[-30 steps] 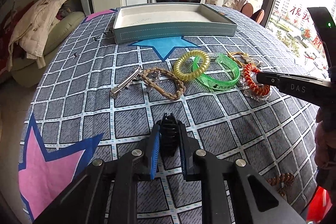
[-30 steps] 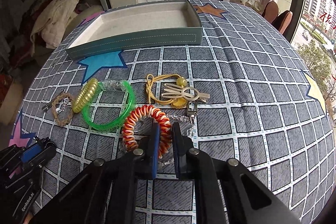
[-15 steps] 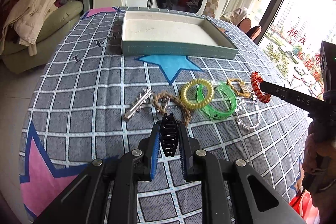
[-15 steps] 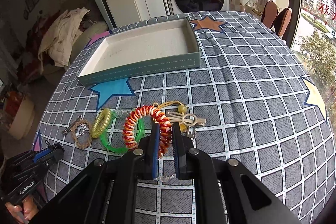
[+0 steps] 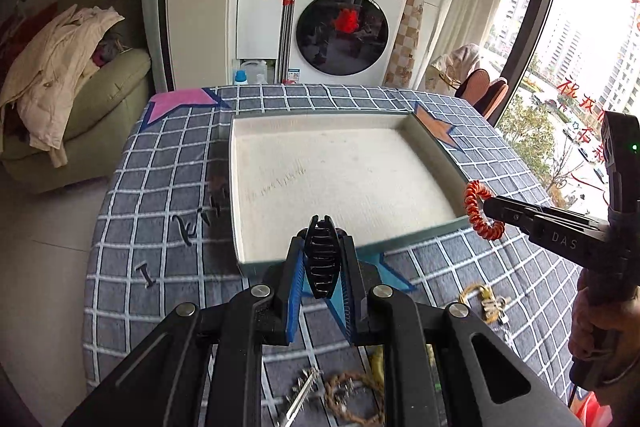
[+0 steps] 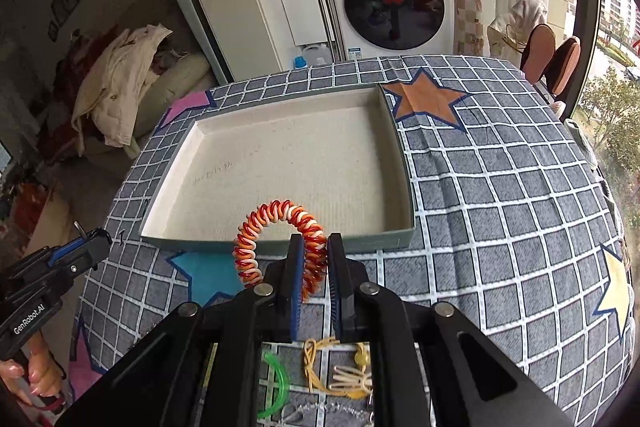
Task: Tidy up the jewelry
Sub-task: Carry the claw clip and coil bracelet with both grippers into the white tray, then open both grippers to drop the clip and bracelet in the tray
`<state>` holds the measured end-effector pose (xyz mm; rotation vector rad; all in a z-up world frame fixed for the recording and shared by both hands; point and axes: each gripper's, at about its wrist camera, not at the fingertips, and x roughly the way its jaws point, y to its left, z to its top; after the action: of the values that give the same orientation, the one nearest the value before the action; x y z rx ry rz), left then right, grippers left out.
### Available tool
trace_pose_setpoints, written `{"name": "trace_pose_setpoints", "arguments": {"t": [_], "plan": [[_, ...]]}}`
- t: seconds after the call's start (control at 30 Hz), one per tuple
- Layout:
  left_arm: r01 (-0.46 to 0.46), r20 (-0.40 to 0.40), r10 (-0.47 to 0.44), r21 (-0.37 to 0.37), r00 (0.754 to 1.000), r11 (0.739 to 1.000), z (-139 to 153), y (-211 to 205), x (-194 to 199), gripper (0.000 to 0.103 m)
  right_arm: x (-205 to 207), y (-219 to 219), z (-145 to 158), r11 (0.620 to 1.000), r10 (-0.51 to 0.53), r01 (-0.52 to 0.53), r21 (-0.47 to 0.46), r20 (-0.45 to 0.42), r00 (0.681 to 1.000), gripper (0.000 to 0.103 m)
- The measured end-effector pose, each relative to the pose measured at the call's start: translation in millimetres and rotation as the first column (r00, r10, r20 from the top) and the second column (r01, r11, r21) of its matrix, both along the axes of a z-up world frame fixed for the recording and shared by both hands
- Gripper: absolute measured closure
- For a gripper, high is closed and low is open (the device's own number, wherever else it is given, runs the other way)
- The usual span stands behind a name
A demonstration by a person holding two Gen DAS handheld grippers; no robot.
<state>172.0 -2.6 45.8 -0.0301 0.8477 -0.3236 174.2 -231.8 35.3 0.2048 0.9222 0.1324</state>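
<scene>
My left gripper (image 5: pixel 320 247) is shut on a black claw hair clip (image 5: pixel 321 259), held in the air over the near wall of the teal tray (image 5: pixel 256 259). My right gripper (image 6: pixel 314 247) is shut on a red, orange and white spiral hair tie (image 6: pixel 276 227), held above the tray's near wall (image 6: pixel 372 239). The tray's cream floor holds nothing. The right gripper with the spiral tie (image 5: pixel 480 211) shows at the right of the left wrist view. The left gripper (image 6: pixel 86 239) shows at the left edge of the right wrist view.
On the checked tablecloth (image 6: pixel 500 187) below the grippers lie a green bangle (image 6: pixel 276 387), a yellow cord ornament (image 6: pixel 340 367), a braided band (image 5: pixel 352 399) and a metal hair clip (image 5: pixel 300 395). A washing machine (image 5: pixel 344 27) and a sofa with clothes (image 5: pixel 72 87) stand beyond the table.
Both grippers rose off the table and moved forward toward the tray, each carrying its item. The other jewelry has dropped to the bottom of both views.
</scene>
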Motion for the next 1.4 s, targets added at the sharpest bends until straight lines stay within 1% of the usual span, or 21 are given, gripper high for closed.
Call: {"name": "trace_pose_setpoints", "arguments": {"t": [0.13,0.3,0.37,0.5,0.63,0.77,0.87,0.9,0.97,1.0,1.03,1.07,1.1,1.13,1.17,1.23,1.33,1.4], "plan": [[-0.011,-0.028,0.011,0.003,1.0,1.0,-11.2,-8.9,40.9,0.066,38.8,5.4,-5.6,1.0,0.002,-0.002,-0.017,-0.015,1.0,0.09],[-0.033,-0.081,0.034,0.02,0.996,0.999,-39.1,-20.8,84.4,0.066,77.0,11.8,-21.8,0.999,-0.003,0.002,-0.037,-0.039,0.999,0.09],[-0.039,-0.083,0.043,0.049,0.996,0.998,-48.5,-25.9,95.6,0.066,88.7,12.2,-30.4,0.999,-0.012,0.01,-0.038,-0.052,0.999,0.09],[-0.036,-0.096,0.046,0.1,0.994,0.994,-66.7,-36.5,110.5,0.066,105.0,13.3,-47.8,0.998,-0.031,0.026,-0.062,-0.075,0.997,0.09],[-0.031,-0.114,0.048,0.151,0.992,0.988,-81.5,-44.8,115.9,0.066,111.1,11.7,-64.3,0.997,-0.043,0.036,-0.071,-0.104,0.994,0.09],[-0.038,-0.085,0.056,0.198,0.995,0.979,-84.9,-50.9,114.8,0.066,110.5,12.2,-73.3,0.995,-0.05,0.041,-0.086,-0.114,0.992,0.09],[-0.036,-0.078,0.056,0.236,0.995,0.971,-83.7,-55.4,115.4,0.066,109.5,13.4,-73.1,0.994,-0.052,0.042,-0.096,-0.107,0.993,0.089],[-0.04,-0.08,0.061,0.242,0.995,0.969,-83.2,-55.7,116.2,0.066,109.1,13.5,-73.2,0.994,-0.052,0.041,-0.096,-0.107,0.993,0.088],[-0.05,-0.081,0.071,0.241,0.994,0.969,-82.1,-54.2,115.9,0.066,107.8,13.6,-72.8,0.995,-0.047,0.038,-0.09,-0.107,0.993,0.078],[-0.055,-0.078,0.075,0.237,0.994,0.97,-81.3,-53.2,114.9,0.066,106.9,13.3,-72.4,0.995,-0.048,0.039,-0.087,-0.108,0.993,0.063],[-0.059,-0.073,0.079,0.235,0.994,0.97,-80.5,-52.4,113.9,0.066,105.2,13.0,-71.4,0.996,-0.049,0.041,-0.082,-0.105,0.993,0.054],[-0.062,-0.069,0.081,0.238,0.994,0.969,-79.8,-52.5,113.6,0.066,103.0,12.5,-69.4,0.996,-0.05,0.042,-0.077,-0.097,0.994,0.054],[-0.064,-0.065,0.082,0.241,0.994,0.968,-79.1,-52.0,113.0,0.051,100.5,12.1,-66.8,0.997,-0.048,0.042,-0.072,-0.088,0.995,0.054],[-0.068,-0.061,0.085,0.242,0.994,0.968,-78.0,-51.1,112.5,0.012,98.2,11.7,-64.1,0.997,-0.048,0.042,-0.067,-0.082,0.996,0.054],[-0.083,-0.049,0.097,0.241,0.994,0.967,-76.1,-49.3,111.1,0.0,95.7,11.0,-61.0,0.997,-0.05,0.045,-0.062,-0.075,0.996,0.053],[-0.101,-0.013,0.106,0.228,0.994,0.968,-69.2,-46.7,107.4,0.0,90.0,8.8,-54.5,0.997,-0.059,0.055,-0.052,-0.061,0.996,0.053],[-0.092,-0.019,0.099,0.226,0.995,0.97,-62.1,-47.0,106.4,0.0,80.7,5.8,-44.6,0.997,-0.069,0.068,-0.04,-0.041,0.997,0.053],[-0.101,0.005,0.103,0.216,0.995,0.971,-53.4,-44.7,99.2,0.0,73.2,4.1,-38.7,0.997,-0.072,0.071,-0.029,-0.034,0.997,0.053]]}}
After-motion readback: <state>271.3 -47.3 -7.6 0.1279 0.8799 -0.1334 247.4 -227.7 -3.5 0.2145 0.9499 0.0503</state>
